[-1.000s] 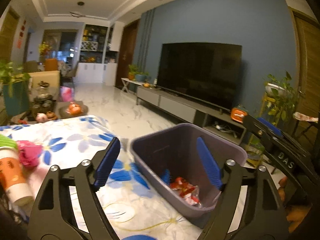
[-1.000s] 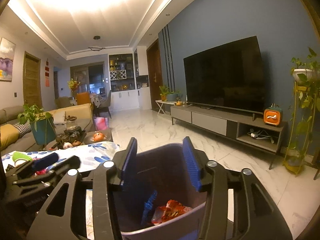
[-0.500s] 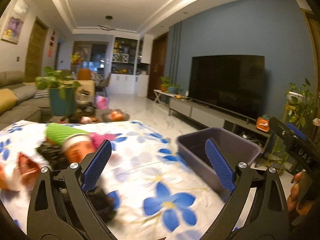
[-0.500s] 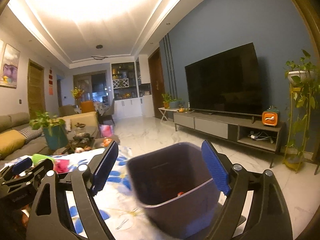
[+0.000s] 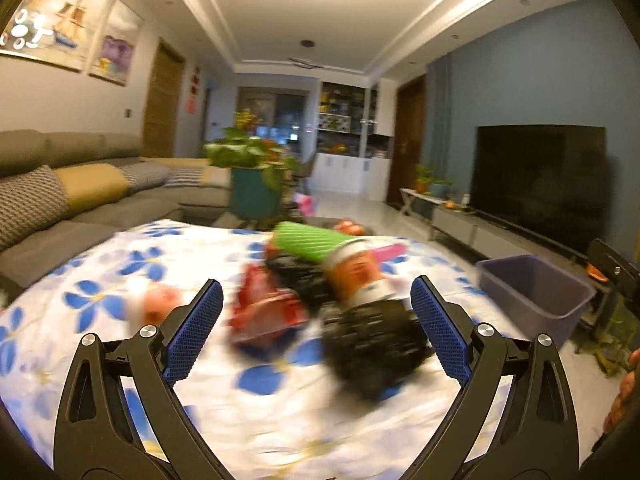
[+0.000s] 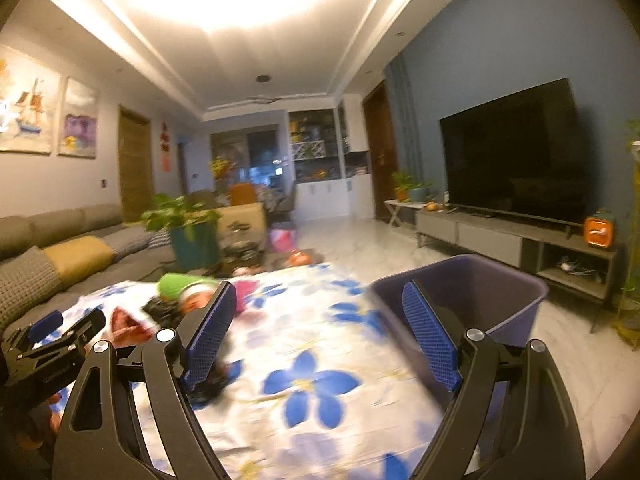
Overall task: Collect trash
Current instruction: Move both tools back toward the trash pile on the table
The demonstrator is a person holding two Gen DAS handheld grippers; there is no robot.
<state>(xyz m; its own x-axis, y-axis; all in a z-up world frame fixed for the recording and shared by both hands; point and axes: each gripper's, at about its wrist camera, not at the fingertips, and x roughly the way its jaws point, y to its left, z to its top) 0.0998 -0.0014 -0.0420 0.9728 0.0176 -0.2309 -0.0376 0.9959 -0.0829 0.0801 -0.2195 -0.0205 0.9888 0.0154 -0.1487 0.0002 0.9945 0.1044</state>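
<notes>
Rushing the wide-open, empty left gripper [image 5: 316, 332] at the blurred pile — red crumpled wrapper [image 5: 266, 312], black crinkled bag [image 5: 372, 344] — risks scattering it; the right gripper [image 6: 320, 332] also gapes empty.

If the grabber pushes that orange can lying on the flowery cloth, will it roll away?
Probably. The orange can looks round and lies on its side, so a sideways push could roll it. The black wrapper and green cup crowd against it and may stop it. Its smooth wall might slip between the pads.
</notes>
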